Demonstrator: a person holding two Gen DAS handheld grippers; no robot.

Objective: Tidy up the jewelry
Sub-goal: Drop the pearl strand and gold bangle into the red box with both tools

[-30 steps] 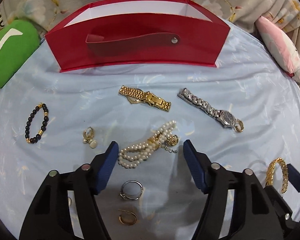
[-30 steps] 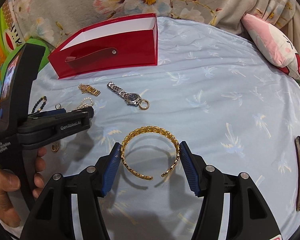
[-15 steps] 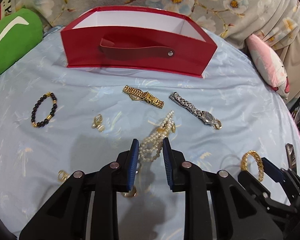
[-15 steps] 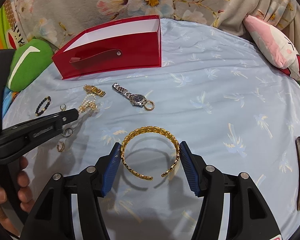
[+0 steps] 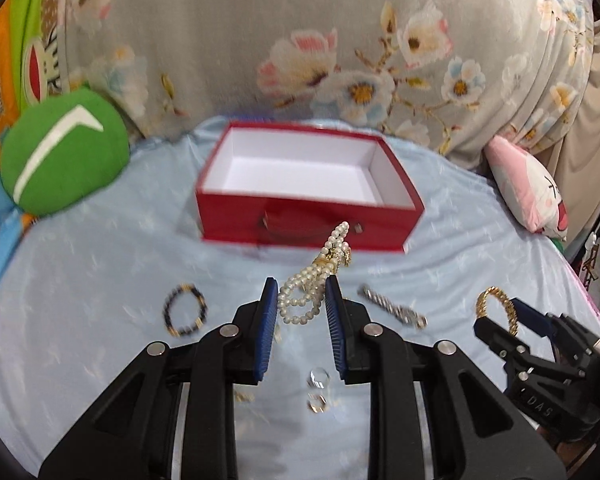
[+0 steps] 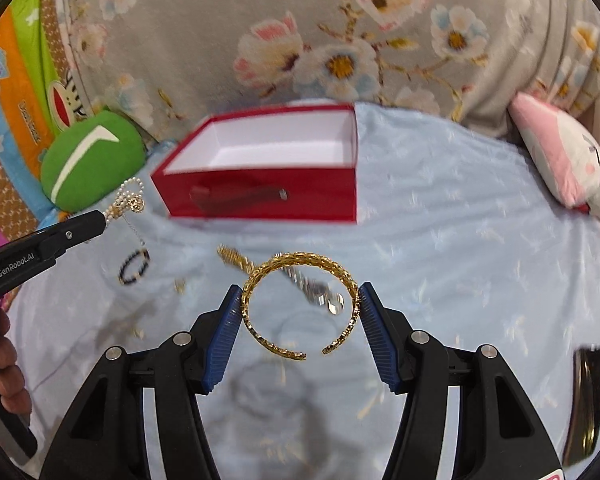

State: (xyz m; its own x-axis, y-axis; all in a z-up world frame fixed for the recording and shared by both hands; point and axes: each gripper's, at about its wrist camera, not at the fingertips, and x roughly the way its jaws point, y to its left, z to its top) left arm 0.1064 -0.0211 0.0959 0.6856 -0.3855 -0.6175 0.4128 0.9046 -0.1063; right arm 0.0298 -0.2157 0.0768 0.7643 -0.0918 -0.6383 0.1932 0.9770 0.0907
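Note:
My left gripper (image 5: 301, 292) is shut on a pearl bracelet (image 5: 312, 288) and holds it in the air in front of the open red box (image 5: 308, 216). My right gripper (image 6: 300, 304) is shut on a gold cuff bangle (image 6: 298, 268), also lifted off the cloth; it shows in the left wrist view (image 5: 496, 306) too. The pearl bracelet also shows in the right wrist view (image 6: 126, 200), left of the red box (image 6: 260, 196). A black bead bracelet (image 5: 184, 316), a silver watch (image 5: 392, 310) and small rings (image 5: 318, 378) lie on the blue cloth.
A green round cushion (image 5: 62, 160) lies at the back left and a pink plush pillow (image 5: 528, 196) at the back right. A floral cloth hangs behind the box. A dark phone (image 6: 586, 396) lies on the cloth at the right.
The left gripper closed on the pearl bracelet and lifted it toward the red box. The right gripper lifted the gold bangle off the cloth. Both views now look higher, into the box.

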